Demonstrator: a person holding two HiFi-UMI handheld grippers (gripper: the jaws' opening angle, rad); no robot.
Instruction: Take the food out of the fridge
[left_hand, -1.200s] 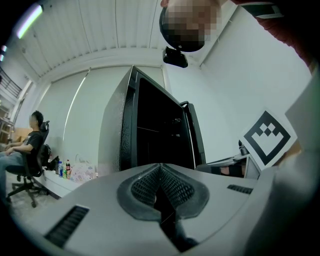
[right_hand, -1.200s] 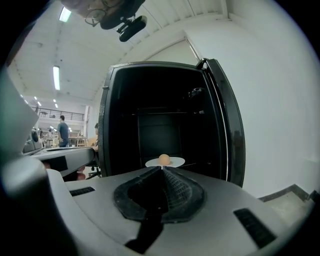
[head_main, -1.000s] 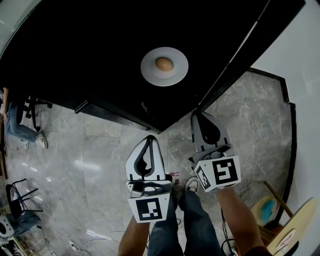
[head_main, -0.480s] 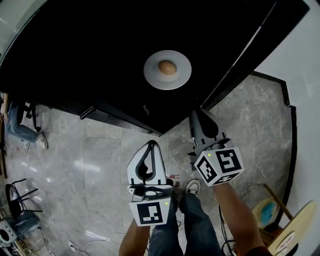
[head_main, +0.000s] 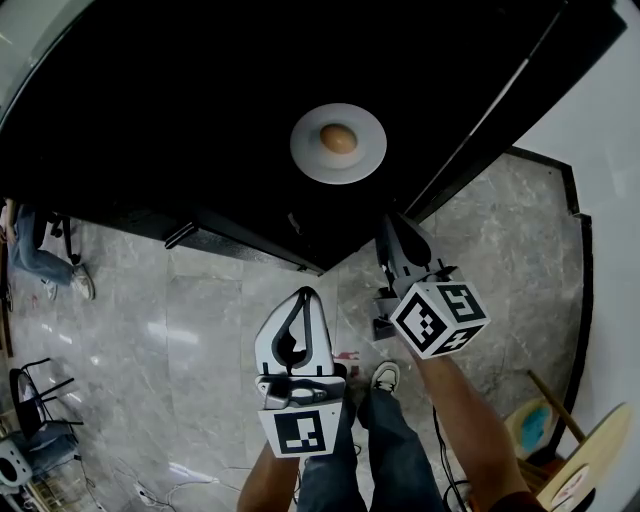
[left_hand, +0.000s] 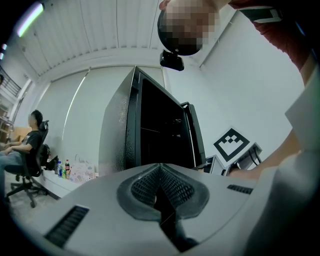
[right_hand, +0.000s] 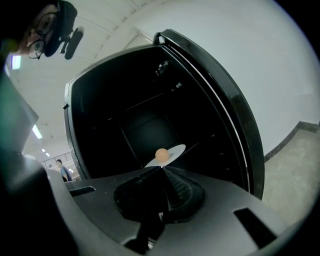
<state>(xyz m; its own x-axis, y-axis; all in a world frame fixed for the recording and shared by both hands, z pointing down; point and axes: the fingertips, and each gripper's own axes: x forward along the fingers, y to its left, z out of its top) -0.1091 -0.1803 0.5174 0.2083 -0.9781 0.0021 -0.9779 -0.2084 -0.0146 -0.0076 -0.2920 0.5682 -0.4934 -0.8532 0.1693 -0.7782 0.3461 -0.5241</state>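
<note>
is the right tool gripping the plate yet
No, the right tool is shut on nothing, short of the white plate with the egg inside the open fridge.

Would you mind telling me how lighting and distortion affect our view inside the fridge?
Head view: the fridge interior is near black, only the white plate and round food stand out; right gripper view: fisheye bows its straight edges.

Fridge (head_main: 200, 90) open; room above plate (head_main: 310, 150); door (head_main: 525, 80) bounds right side.
</note>
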